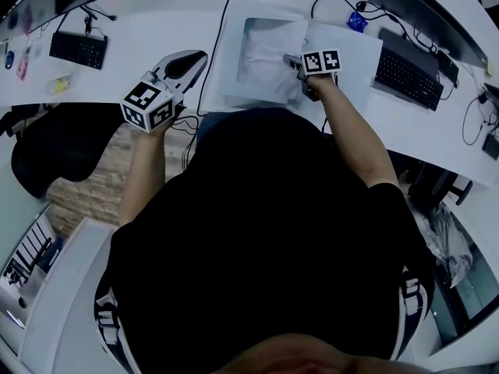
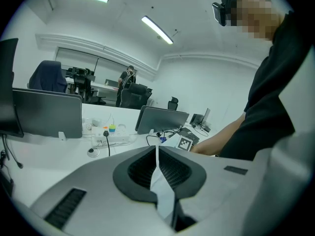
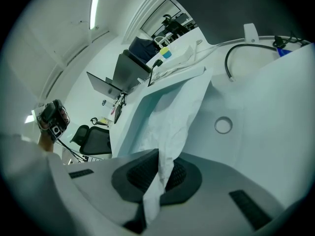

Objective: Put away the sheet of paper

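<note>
My right gripper (image 1: 291, 60) (image 3: 160, 155) is shut on the crumpled white sheet of paper (image 3: 174, 117) (image 1: 269, 62). From the jaws the sheet runs forward into the open white box (image 1: 231, 68) (image 3: 140, 114) on the desk. My left gripper (image 1: 199, 56) (image 2: 157, 150) hangs left of the box, off the desk's front edge. Its jaws are closed, with a narrow white strip of paper (image 2: 160, 186) pinched between the pads. In the left gripper view the right gripper's marker cube (image 2: 184, 143) shows beyond the jaws.
A flat white panel (image 1: 352, 53) lies right of the box. Keyboards sit at the far left (image 1: 78, 49) and right (image 1: 407, 76). A black cable (image 1: 218, 33) runs down past the box. A desk grommet (image 3: 223, 125) and a black chair (image 1: 54, 142) are nearby.
</note>
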`<state>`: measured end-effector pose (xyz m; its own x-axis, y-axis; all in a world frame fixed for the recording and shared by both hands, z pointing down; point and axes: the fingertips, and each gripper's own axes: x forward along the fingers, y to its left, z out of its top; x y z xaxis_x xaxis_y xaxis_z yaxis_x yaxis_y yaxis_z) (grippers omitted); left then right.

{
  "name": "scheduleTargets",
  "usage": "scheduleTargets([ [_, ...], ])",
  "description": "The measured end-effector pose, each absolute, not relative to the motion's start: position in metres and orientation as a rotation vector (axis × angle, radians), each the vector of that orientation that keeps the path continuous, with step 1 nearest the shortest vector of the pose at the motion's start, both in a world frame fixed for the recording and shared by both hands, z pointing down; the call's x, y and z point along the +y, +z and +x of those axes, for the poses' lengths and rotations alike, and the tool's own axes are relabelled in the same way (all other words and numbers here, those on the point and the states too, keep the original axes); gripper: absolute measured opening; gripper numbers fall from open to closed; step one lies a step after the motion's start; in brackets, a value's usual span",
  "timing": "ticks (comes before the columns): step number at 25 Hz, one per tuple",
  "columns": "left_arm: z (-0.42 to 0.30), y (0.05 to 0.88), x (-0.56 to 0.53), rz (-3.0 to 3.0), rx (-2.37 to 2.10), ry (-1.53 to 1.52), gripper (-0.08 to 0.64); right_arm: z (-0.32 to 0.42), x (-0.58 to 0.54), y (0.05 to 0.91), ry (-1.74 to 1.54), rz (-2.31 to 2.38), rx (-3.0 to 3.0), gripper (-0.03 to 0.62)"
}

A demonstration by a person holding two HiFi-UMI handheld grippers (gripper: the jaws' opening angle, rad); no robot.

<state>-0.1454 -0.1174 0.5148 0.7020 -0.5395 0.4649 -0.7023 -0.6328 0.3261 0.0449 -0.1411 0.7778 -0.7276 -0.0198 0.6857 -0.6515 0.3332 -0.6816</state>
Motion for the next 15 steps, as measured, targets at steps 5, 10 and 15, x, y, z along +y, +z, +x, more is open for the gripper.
scheduleTargets([
  [5, -0.15, 0.516, -0.113, 2.408, -0.944, 0.456, 0.034, 0.033, -0.142, 0.781, 1.448, 0.576, -2.017, 0.014],
  [10, -0.146, 0.519, -0.107, 2.391, -0.954, 0.468, 0.034, 0.028, -0.142, 0.784, 1.458, 0.553, -2.014, 0.014],
  [15, -0.15, 0.518, -0.104, 2.385, -0.971, 0.477, 0.034, 0.024, -0.147, 0.787, 1.443, 0.544, -2.021, 0.014],
])
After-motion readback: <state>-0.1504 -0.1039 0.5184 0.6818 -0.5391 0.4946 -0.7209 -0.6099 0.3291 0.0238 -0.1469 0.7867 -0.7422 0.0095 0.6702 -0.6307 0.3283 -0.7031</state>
